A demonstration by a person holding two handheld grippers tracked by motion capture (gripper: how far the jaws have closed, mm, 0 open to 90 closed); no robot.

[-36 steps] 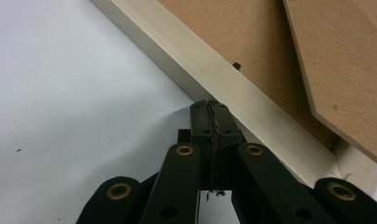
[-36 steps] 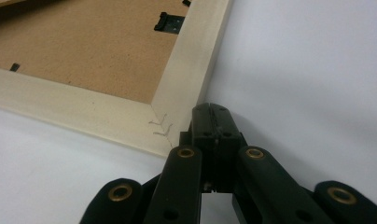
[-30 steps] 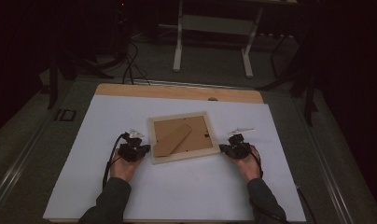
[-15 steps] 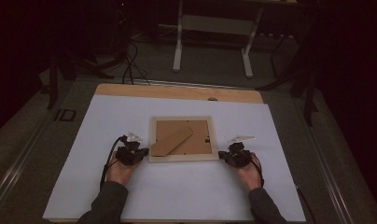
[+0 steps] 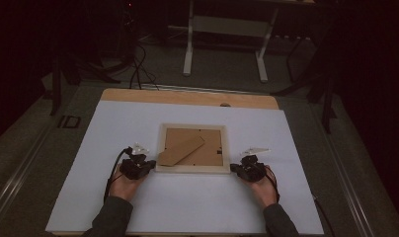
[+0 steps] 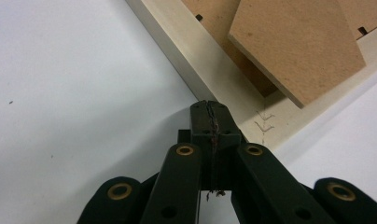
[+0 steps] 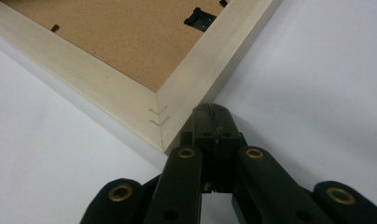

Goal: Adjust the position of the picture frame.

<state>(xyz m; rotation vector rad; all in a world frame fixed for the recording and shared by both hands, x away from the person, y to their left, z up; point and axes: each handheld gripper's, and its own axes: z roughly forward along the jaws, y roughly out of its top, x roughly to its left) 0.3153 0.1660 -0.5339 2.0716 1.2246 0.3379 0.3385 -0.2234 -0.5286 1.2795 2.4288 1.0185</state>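
Compared with a second ago, the pale wooden picture frame (image 5: 192,148) is lying straighter on the table, its edges now parallel to the table edge, and both hands are sitting a little lower in the high view. It is lying face down in the middle of the high view, with its brown fibreboard back and the brown cardboard stand flap (image 5: 181,150) facing up.

The left gripper (image 5: 147,164) is resting at the lower left corner of the frame, its jaws pressed together with nothing between them; in the left gripper view the tips are touching the frame's side. The right gripper (image 5: 235,169) is resting at the lower right corner, jaws also pressed together and empty, tips just beside the corner joint.

A large white sheet (image 5: 138,123) is covering the light wooden table (image 5: 138,95), whose bare strip is showing along the far edge. Behind it, in the upper part of the high view, the room is dark, with a grey floor, black cables (image 5: 136,64) and the white legs of a stand (image 5: 188,49).
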